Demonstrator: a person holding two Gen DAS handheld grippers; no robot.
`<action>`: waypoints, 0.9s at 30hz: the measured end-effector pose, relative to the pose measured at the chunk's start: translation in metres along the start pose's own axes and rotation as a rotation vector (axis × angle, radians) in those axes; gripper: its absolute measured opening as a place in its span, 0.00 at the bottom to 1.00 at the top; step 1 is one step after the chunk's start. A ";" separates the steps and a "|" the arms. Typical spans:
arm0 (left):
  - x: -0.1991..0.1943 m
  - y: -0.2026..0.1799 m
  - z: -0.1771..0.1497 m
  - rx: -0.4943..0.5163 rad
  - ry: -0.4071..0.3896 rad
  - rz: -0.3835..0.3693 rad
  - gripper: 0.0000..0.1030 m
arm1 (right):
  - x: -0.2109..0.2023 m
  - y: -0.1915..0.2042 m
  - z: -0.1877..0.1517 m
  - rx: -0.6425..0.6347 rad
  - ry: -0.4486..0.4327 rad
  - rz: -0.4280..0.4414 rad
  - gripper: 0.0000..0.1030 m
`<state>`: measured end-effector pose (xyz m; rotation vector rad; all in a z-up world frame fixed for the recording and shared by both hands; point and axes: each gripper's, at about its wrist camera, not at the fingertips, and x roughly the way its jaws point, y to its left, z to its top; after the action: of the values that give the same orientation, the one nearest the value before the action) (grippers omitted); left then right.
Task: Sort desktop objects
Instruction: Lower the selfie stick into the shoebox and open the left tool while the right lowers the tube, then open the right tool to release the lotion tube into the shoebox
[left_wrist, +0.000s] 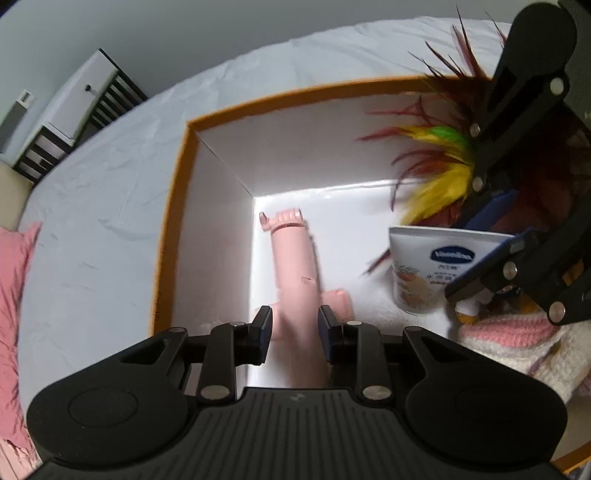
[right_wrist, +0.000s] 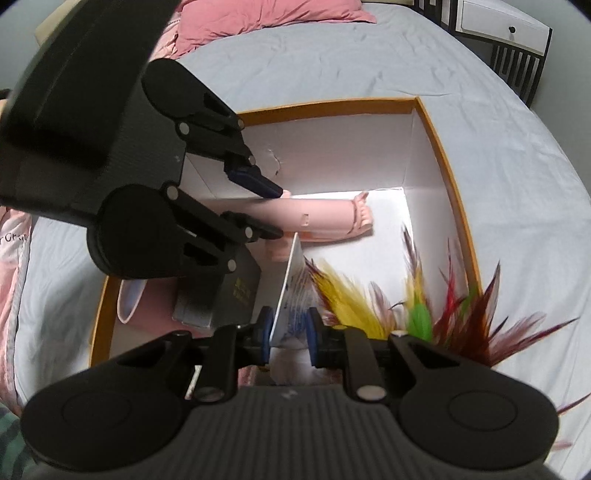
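Observation:
A white box with an orange rim (left_wrist: 177, 184) sits on a bed; it also shows in the right wrist view (right_wrist: 443, 155). My left gripper (left_wrist: 295, 328) straddles a pink selfie stick (left_wrist: 295, 266) lying on the box floor, its pads a little apart from the stick's sides. The stick shows in the right wrist view (right_wrist: 325, 218) between the left gripper's fingertips (right_wrist: 275, 192). My right gripper (right_wrist: 290, 336) is shut on a white Vaseline tube (left_wrist: 428, 269), holding it by its flat end (right_wrist: 291, 295) over the box.
A feather toy (left_wrist: 439, 173) with yellow, green and dark red plumes lies in the box (right_wrist: 417, 310). A grey packet (right_wrist: 225, 291) and a pink case (right_wrist: 129, 299) lie in the box's near end. A pink-and-white knitted item (left_wrist: 517, 339) lies nearby. Pink pillows (right_wrist: 258, 18) and a nightstand (left_wrist: 74, 110) stand beyond.

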<state>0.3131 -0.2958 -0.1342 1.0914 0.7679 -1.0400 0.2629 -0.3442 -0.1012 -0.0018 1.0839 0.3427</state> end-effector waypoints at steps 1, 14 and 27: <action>-0.001 0.002 0.000 -0.008 -0.005 0.000 0.30 | 0.002 0.000 0.002 0.004 0.007 0.000 0.20; -0.050 0.021 -0.013 -0.230 -0.116 0.015 0.30 | -0.004 0.002 -0.002 -0.004 -0.023 -0.024 0.17; -0.127 0.004 -0.087 -0.617 -0.148 0.076 0.30 | 0.002 0.031 0.008 -0.005 -0.089 0.014 0.17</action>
<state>0.2721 -0.1762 -0.0454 0.5044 0.8436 -0.7334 0.2619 -0.3130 -0.0937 0.0170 0.9956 0.3549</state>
